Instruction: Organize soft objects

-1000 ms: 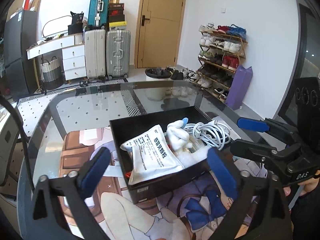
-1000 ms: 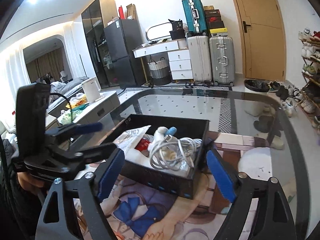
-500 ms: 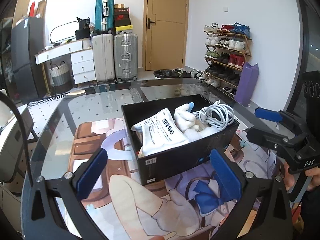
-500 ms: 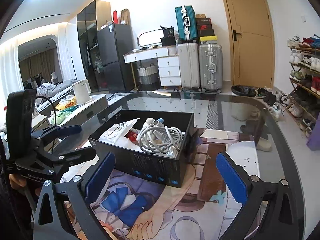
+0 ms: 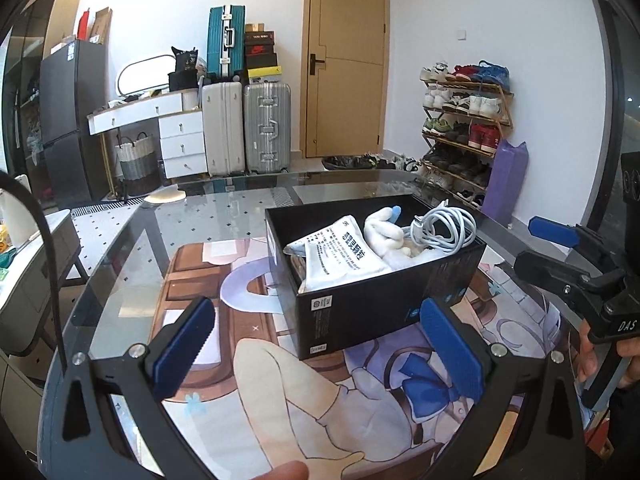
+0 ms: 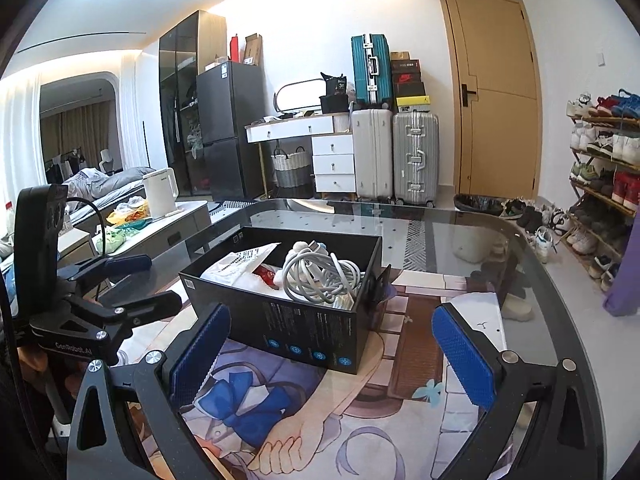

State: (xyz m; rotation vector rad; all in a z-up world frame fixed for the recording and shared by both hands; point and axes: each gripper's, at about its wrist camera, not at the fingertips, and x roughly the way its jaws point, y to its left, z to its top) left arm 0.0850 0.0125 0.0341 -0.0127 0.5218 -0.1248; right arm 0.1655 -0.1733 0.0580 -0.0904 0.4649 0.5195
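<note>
A black open box (image 5: 384,304) stands on the printed mat; it also shows in the right wrist view (image 6: 304,332). Inside lie a white printed pouch (image 5: 340,258), a white plush toy with a blue tip (image 5: 386,228) and a coiled white cable (image 5: 444,228), which also shows in the right wrist view (image 6: 320,276). My left gripper (image 5: 316,348) is open and empty, just in front of the box. My right gripper (image 6: 332,352) is open and empty, near the box's right front corner. Each gripper shows in the other's view, the right (image 5: 568,264) and the left (image 6: 116,288).
The anime-print mat (image 5: 304,396) covers the near part of the glass table (image 5: 192,224). Behind stand suitcases (image 5: 244,132), a white drawer desk (image 5: 168,136), a door and a shoe rack (image 5: 464,120). A side counter with a kettle (image 6: 160,192) is at the left.
Both grippers have drawn back and risen from the box, staying open and empty. The box and its contents have not moved.
</note>
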